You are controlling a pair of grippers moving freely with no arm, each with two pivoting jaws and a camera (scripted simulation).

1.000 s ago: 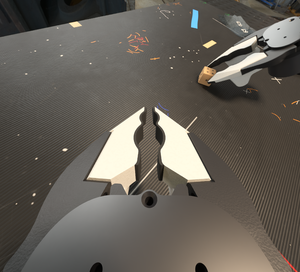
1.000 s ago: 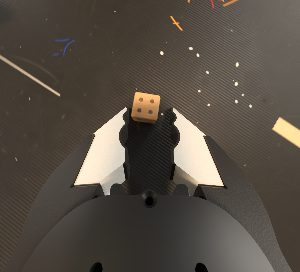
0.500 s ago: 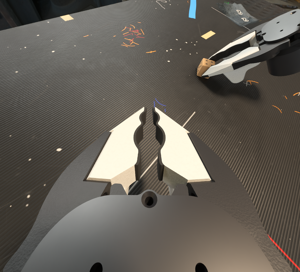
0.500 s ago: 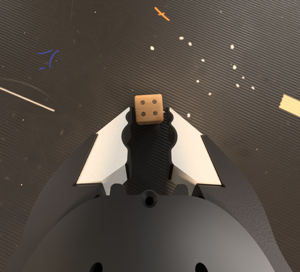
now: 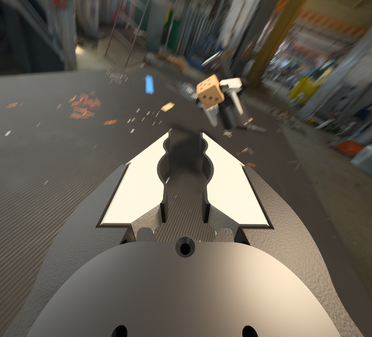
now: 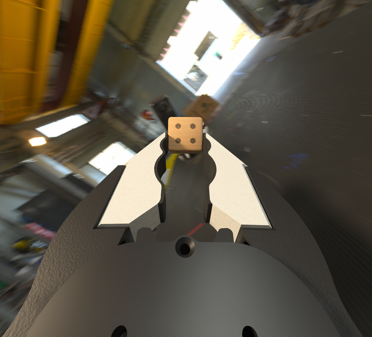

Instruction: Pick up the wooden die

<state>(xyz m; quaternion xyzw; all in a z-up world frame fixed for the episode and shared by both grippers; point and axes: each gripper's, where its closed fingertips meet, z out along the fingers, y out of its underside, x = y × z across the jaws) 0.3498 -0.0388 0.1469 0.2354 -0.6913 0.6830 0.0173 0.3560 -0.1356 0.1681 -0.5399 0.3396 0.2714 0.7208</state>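
The wooden die is clamped between the fingertips of my right gripper, with its four-pip face toward the camera. It is held up in the air, clear of the dark ribbed table, which is tilted at the right of that view. In the left wrist view the die hangs above the table at the far right, with the right gripper's white fingers on either side of it. My left gripper is open and empty, low over the table, pointing toward the die from some distance.
A blue tape strip, a tan tape piece and orange scribbles mark the table's far part. The table's far edge lies just behind them. A blurred workshop surrounds the table.
My right gripper closed on the die, lifted it off the table and swung round. My left gripper opened from nearly shut and tilted up toward the die. Both views are motion-blurred.
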